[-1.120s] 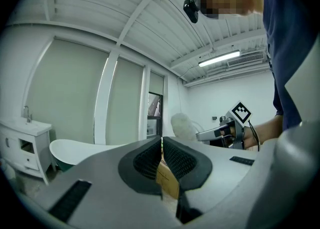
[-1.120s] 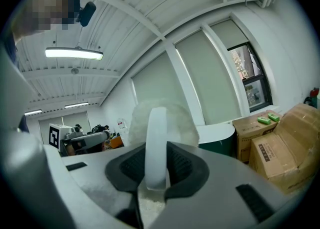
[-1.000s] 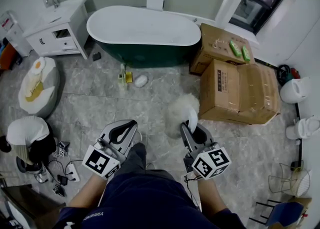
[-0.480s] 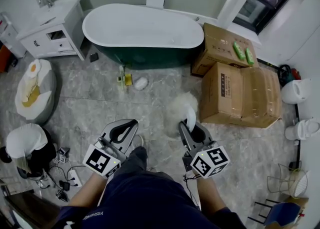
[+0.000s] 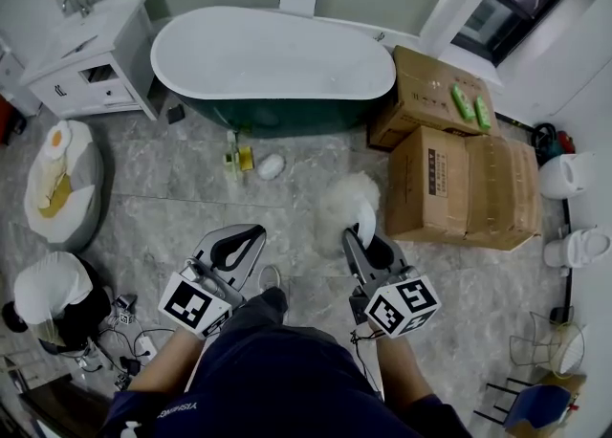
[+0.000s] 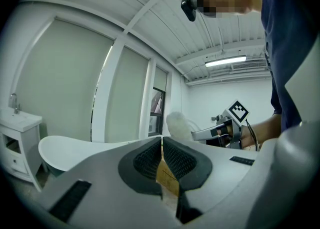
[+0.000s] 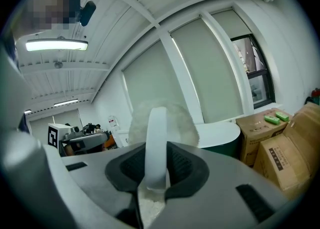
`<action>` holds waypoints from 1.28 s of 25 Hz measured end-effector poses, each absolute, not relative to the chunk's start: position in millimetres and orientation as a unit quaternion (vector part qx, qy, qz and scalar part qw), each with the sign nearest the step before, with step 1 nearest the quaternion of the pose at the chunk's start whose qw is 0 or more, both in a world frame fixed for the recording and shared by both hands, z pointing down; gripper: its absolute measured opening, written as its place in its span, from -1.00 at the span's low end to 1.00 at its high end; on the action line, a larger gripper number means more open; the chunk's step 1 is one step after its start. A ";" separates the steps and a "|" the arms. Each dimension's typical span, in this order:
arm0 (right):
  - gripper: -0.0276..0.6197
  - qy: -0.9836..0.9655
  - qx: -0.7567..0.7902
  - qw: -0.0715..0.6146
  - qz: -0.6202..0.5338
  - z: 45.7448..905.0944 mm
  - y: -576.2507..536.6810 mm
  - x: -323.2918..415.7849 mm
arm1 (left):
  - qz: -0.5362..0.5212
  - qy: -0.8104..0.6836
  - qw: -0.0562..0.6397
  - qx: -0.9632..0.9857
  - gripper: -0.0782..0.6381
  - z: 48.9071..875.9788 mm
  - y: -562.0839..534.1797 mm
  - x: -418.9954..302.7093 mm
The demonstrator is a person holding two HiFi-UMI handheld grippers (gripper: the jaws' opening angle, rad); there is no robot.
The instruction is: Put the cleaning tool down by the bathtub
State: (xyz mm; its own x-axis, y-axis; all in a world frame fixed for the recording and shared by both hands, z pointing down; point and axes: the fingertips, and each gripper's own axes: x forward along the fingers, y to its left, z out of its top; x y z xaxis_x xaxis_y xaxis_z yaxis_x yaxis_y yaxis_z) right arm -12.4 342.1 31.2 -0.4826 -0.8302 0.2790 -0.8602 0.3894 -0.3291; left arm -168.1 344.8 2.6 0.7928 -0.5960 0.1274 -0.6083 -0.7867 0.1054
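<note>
While the right gripper (image 5: 363, 233) clamps the fluffy cleaning tool (image 5: 344, 199) by its handle, head pointing forward, the bathtub (image 5: 277, 113) lies well ahead, slightly left, and the left gripper (image 5: 234, 247) hangs closed, empty.

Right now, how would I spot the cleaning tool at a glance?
From the green-sided bathtub, look nearer, beside the cardboard boxes. The cleaning tool is held in the right gripper: the only fluffy white puff on a white handle.
</note>
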 end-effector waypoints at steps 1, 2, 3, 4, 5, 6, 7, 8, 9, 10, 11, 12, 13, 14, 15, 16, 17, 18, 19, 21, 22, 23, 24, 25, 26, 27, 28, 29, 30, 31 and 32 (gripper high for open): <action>-0.64 -0.832 0.508 0.034 0.218 31.1 334.0 -15.1 | 0.044 -0.316 0.070 0.945 -0.68 2.4 336.4 -170.0; -0.64 -0.832 0.509 0.034 0.218 30.7 326.0 -17.5 | 0.044 -0.314 0.069 0.946 -0.68 2.0 328.4 -171.7; -0.64 -0.831 0.511 0.033 0.218 30.1 318.1 -19.8 | 0.045 -0.311 0.069 0.947 -0.68 1.5 320.6 -173.5; -0.64 -0.831 0.511 0.033 0.218 29.3 310.3 -22.0 | 0.045 -0.309 0.068 0.948 -0.68 0.8 312.8 -175.5; -0.64 -0.830 0.512 0.033 0.217 28.6 302.5 -24.1 | 0.045 -0.307 0.067 0.948 -0.68 0.2 304.8 -177.6; -0.64 -0.830 0.514 0.033 0.217 28.1 294.9 -25.8 | 0.045 -0.305 0.067 0.949 -0.68 -0.3 296.8 -179.7; -0.64 -0.829 0.515 0.034 0.216 27.7 287.6 -27.1 | 0.045 -0.303 0.066 0.950 -0.68 -0.6 289.0 -181.6; -0.64 -0.828 0.517 0.034 0.215 27.3 280.7 -28.1 | 0.045 -0.301 0.066 0.950 -0.68 -0.8 281.5 -183.2; -0.64 -0.827 0.518 0.034 0.214 26.6 274.2 -29.3 | 0.045 -0.300 0.065 0.951 -0.68 -1.0 274.7 -184.5; -0.64 -0.827 0.519 0.033 0.212 25.8 268.3 -30.4 | 0.045 -0.298 0.064 0.951 -0.68 -1.2 268.3 -185.8; -0.64 -0.826 0.521 0.034 0.212 25.5 263.1 -31.3 | 0.046 -0.297 0.063 0.952 -0.68 -1.3 262.4 -187.3; -0.64 -0.825 0.523 0.034 0.213 25.5 258.3 -32.0 | 0.045 -0.297 0.063 0.952 -0.68 -1.3 257.0 -188.9; -0.64 -0.824 0.524 0.035 0.213 25.6 253.8 -32.7 | 0.045 -0.296 0.063 0.952 -0.68 -1.4 251.8 -190.5; -0.64 -0.823 0.525 0.036 0.213 25.4 249.2 -33.2 | 0.044 -0.296 0.062 0.952 -0.68 -1.7 246.8 -191.7; -0.64 -0.823 0.525 0.036 0.212 24.8 244.6 -33.4 | 0.043 -0.297 0.062 0.952 -0.68 -1.9 241.8 -192.3; -0.64 -0.824 0.525 0.037 0.211 24.1 240.0 -33.1 | 0.042 -0.297 0.061 0.952 -0.68 -2.3 237.1 -192.3; -0.64 -0.824 0.525 0.037 0.210 23.5 235.7 -32.5 | 0.042 -0.297 0.060 0.952 -0.68 -2.7 232.7 -191.9; -0.64 -0.824 0.525 0.036 0.209 22.8 231.6 -32.0 | 0.042 -0.297 0.059 0.952 -0.68 -3.2 228.4 -191.4; -0.64 -0.825 0.525 0.036 0.208 22.5 227.6 -31.8 | 0.042 -0.297 0.058 0.952 -0.68 -3.4 224.3 -191.1; -0.64 -0.824 0.526 0.036 0.209 23.6 220.9 -32.3 | 0.043 -0.296 0.057 0.952 -0.68 -2.9 217.5 -191.6; -0.64 -0.823 0.526 0.037 0.209 24.6 218.1 -32.7 | 0.043 -0.296 0.056 0.953 -0.68 -2.3 214.6 -192.0; -0.64 -0.823 0.526 0.037 0.209 25.3 215.1 -33.1 | 0.043 -0.296 0.056 0.952 -0.68 -1.8 211.6 -192.2; -0.64 -0.823 0.526 0.037 0.209 25.8 211.8 -33.1 | 0.043 -0.297 0.055 0.952 -0.68 -1.4 208.4 -192.1; -0.64 -0.823 0.527 0.037 0.210 26.4 208.5 -32.5 | 0.043 -0.297 0.055 0.952 -0.68 -1.0 205.0 -191.8; -0.64 -0.822 0.527 0.037 0.210 27.1 205.3 -31.6 | 0.043 -0.298 0.056 0.952 -0.68 -0.6 201.7 -191.1; -0.64 -0.822 0.527 0.037 0.211 27.8 202.1 -30.3 | 0.043 -0.298 0.056 0.952 -0.68 0.0 198.7 -190.1; -0.64 -0.822 0.528 0.036 0.211 28.6 198.8 -28.8 | 0.043 -0.299 0.056 0.952 -0.68 0.7 195.8 -189.0; -0.64 -0.822 0.528 0.036 0.212 29.4 195.2 -26.9 | 0.044 -0.300 0.056 0.951 -0.68 1.3 192.7 -187.7; -0.64 -0.822 0.527 0.035 0.211 29.9 191.0 -24.9 | 0.044 -0.302 0.057 0.951 -0.68 1.7 189.0 -186.3; -0.64 -0.823 0.526 0.034 0.211 30.0 186.0 -22.8 | 0.044 -0.305 0.059 0.950 -0.68 1.9 184.7 -184.9; -0.64 -0.824 0.525 0.033 0.211 29.9 180.5 -21.0 | 0.044 -0.307 0.058 0.949 -0.68 2.2 180.0 -183.3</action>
State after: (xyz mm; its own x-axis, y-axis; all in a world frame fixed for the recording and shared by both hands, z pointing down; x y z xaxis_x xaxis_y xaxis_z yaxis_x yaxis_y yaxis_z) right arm -21.0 180.5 29.9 -0.4465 -0.8513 0.2757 -0.8791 0.3599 -0.3125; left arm -183.3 180.0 2.2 0.8081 -0.5768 0.1199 -0.5871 -0.8052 0.0837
